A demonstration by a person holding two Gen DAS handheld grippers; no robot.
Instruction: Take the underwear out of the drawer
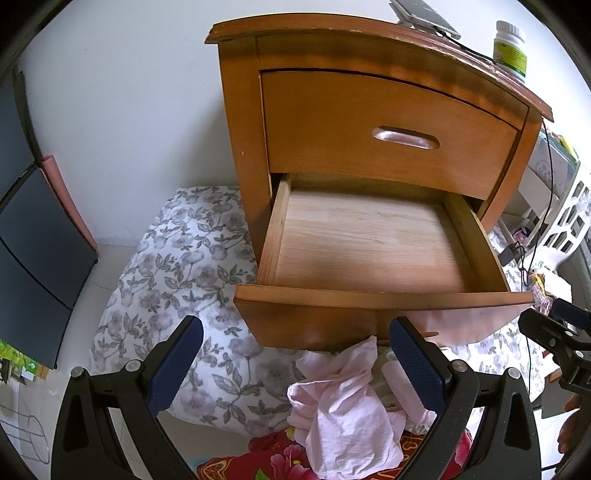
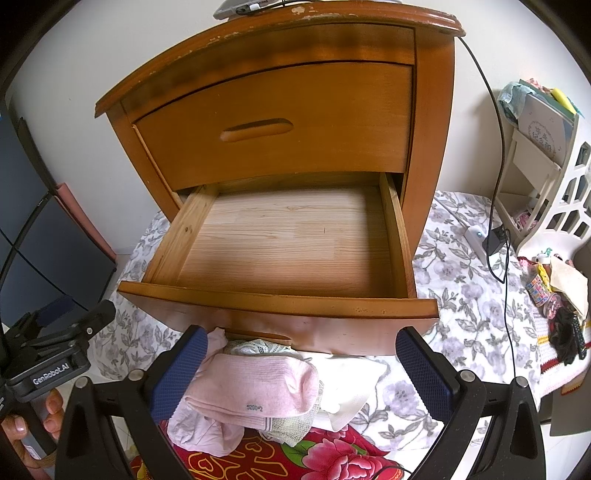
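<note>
A wooden nightstand (image 1: 369, 110) stands on a floral sheet (image 1: 177, 280), its lower drawer (image 1: 369, 243) pulled out with only its bare wood floor showing, while the upper drawer (image 1: 388, 136) sits closed. The underwear (image 2: 255, 387) lies outside the drawer in a loose pile in front of it, on the sheet and a red flowered cloth (image 2: 332, 461): a folded pink ribbed piece on top, with crumpled pale pink fabric, a lacy white piece and a plain white piece (image 2: 347, 384) around it. The left gripper (image 1: 295, 365) hovers above the pile with its 2 blue-padded fingers spread wide, holding nothing, the pink fabric visible between them. The right gripper (image 2: 301, 373) is likewise spread wide and empty, its fingers framing the pile. Each gripper appears at the edge of the other's view, and fingers of a hand (image 2: 37, 417) show beneath the left one. On top of the nightstand rest a white bottle (image 1: 511, 50) with a green label and a flat device (image 1: 424, 16) with a black cable (image 2: 495, 147) running down the side. A white openwork rack (image 2: 554, 173) stands to the right.
</note>
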